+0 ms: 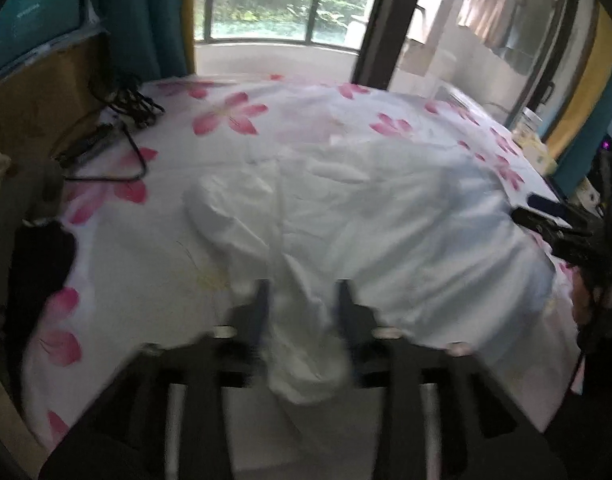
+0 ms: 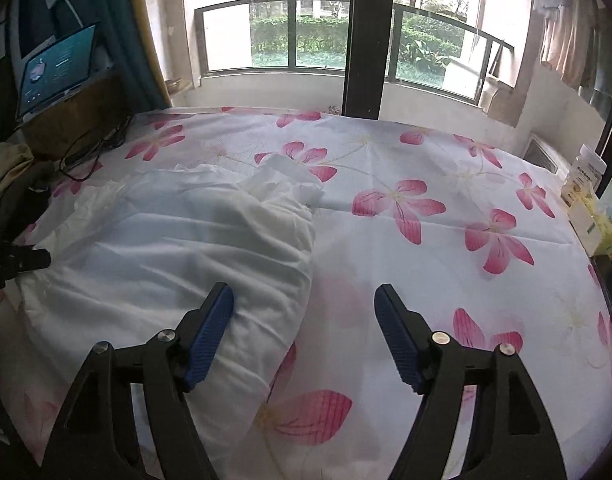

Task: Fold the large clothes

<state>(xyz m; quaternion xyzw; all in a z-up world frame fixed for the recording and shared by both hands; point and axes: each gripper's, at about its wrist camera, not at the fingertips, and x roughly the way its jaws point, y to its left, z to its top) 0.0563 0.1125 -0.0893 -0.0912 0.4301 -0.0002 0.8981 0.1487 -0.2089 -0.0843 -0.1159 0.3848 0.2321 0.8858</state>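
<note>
While the white garment lies rumpled on the flowered bed, the left gripper straddles a fold unclamped and the right gripper gapes empty, so regripping likely comes next.

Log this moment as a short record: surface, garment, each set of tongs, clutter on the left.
surface: white bed sheet with pink flower print
garment: crumpled white cloth garment, lying on the sheet's left part in the right wrist view
left tongs: parted, a hanging fold of the garment between them, grip unclear through blur
right tongs: open, empty, one finger over the garment's edge
clutter: black cables and open laptop at far left
</note>
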